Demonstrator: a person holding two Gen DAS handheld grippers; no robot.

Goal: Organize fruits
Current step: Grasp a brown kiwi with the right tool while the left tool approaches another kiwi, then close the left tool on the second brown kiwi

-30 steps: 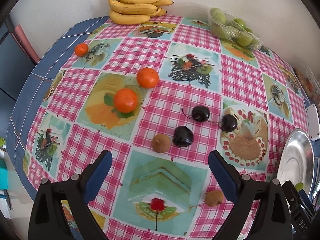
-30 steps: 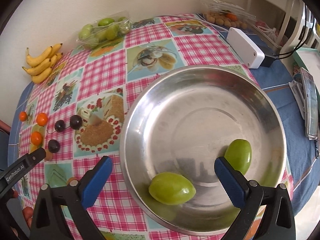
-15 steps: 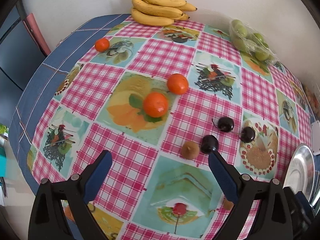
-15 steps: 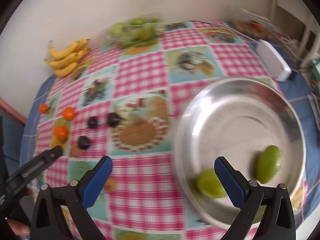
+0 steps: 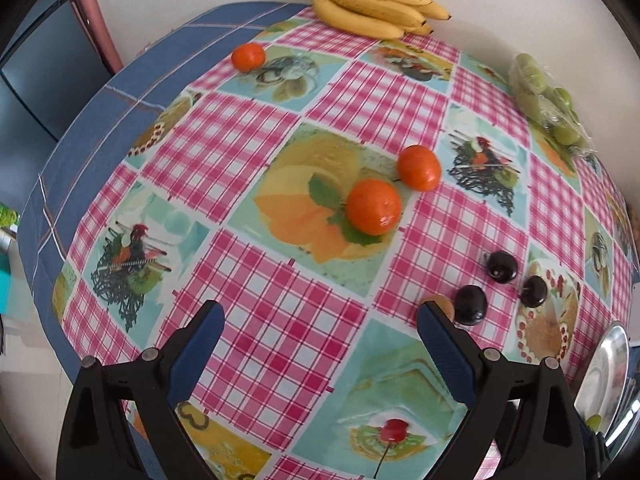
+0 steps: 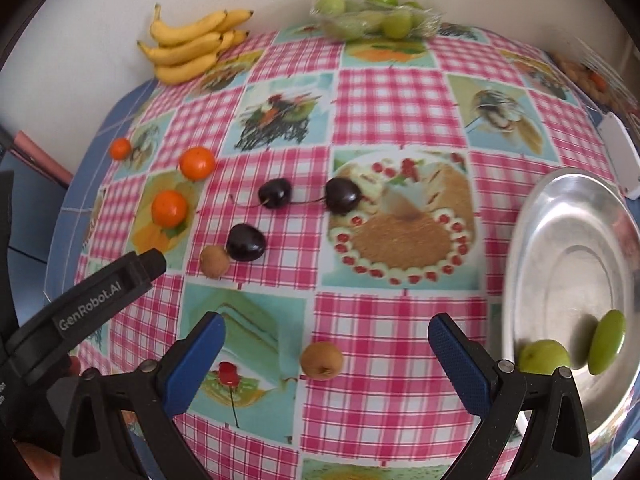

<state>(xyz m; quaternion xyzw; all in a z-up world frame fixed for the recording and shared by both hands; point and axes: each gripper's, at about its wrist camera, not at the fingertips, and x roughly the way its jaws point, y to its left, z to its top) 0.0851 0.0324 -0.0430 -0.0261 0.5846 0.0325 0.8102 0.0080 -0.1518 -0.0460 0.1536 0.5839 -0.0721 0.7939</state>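
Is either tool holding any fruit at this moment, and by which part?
Nothing is held. The left tool and right tool are both open and empty.

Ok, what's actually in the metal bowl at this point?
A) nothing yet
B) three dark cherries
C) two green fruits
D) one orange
C: the right wrist view shows two green fruits lying in the metal bowl, while the cherries and oranges sit out on the tablecloth.

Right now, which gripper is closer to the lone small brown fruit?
Right. The brown fruit lies between the right gripper's open fingers; the left gripper faces the oranges farther left.
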